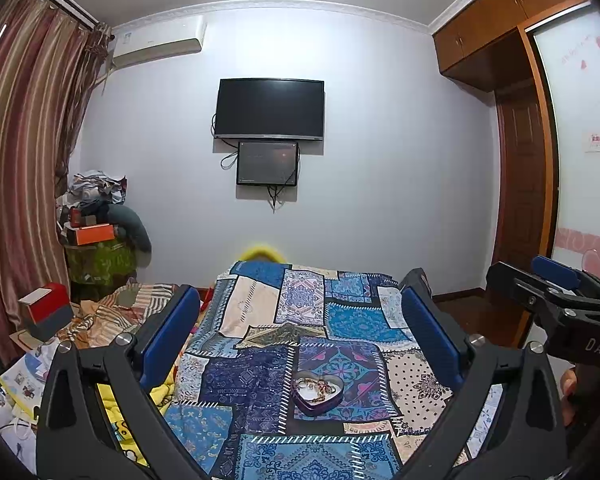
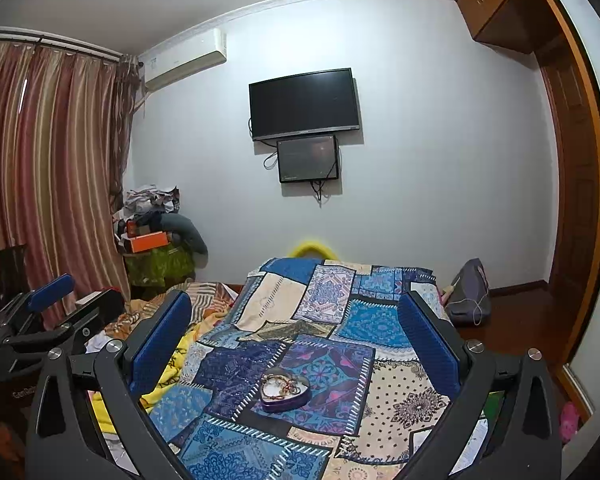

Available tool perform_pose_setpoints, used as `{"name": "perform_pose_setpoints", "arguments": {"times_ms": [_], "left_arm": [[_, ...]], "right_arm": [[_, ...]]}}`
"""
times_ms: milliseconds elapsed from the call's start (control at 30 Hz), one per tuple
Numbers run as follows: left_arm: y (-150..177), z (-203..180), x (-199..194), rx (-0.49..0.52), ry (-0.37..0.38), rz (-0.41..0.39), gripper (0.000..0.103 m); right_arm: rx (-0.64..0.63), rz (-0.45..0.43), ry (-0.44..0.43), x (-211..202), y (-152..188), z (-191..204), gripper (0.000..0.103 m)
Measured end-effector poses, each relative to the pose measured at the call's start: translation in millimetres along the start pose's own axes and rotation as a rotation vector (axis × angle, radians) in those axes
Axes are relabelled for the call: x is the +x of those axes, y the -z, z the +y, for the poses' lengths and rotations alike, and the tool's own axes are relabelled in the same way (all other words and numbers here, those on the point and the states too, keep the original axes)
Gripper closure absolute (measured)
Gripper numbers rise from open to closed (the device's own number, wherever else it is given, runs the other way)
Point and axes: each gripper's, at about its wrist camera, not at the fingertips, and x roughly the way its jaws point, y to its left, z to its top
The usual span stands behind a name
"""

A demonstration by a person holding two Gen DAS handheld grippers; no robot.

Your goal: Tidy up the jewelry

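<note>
A purple heart-shaped tin (image 1: pixel 318 394) lies open on the blue patchwork quilt (image 1: pixel 260 360), with gold chains and other jewelry tangled inside. It also shows in the right wrist view (image 2: pixel 285 393). My left gripper (image 1: pixel 300 320) is open and empty, held above and in front of the tin. My right gripper (image 2: pixel 296 324) is open and empty too, at the same height, beside the left one. The right gripper shows at the right edge of the left wrist view (image 1: pixel 556 284). The left gripper shows at the left edge of the right wrist view (image 2: pixel 52 300).
The quilt covers a bed (image 2: pixel 380 400). Crumpled striped and yellow bedding (image 1: pixel 112 312) lies to its left, with a red and grey box (image 1: pixel 46 312). A cluttered stand (image 1: pixel 96 240) is by the curtain (image 1: pixel 16 180). A grey bag (image 2: pixel 470 292) sits on the floor at right. Two screens (image 1: pixel 269 109) hang on the far wall.
</note>
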Motion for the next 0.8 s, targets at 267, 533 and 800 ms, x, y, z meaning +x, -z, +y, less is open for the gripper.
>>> {"name": "perform_pose_setpoints", "arguments": {"times_ms": [267,533,800], "left_arm": [[5,2,9,-0.014,-0.007,0.027,0.001],[7,2,12,-0.017,-0.012,0.042,0.001],[9,2,14,-0.018,-0.012,0.053,0.001]], "right_arm": [[0.008,0.025,0.001,0,3,-2,0.001],[0.016,0.044,-0.003,0,3,-5,0.001],[-0.001,0.051,0.002,1,2,-2,0.001]]}}
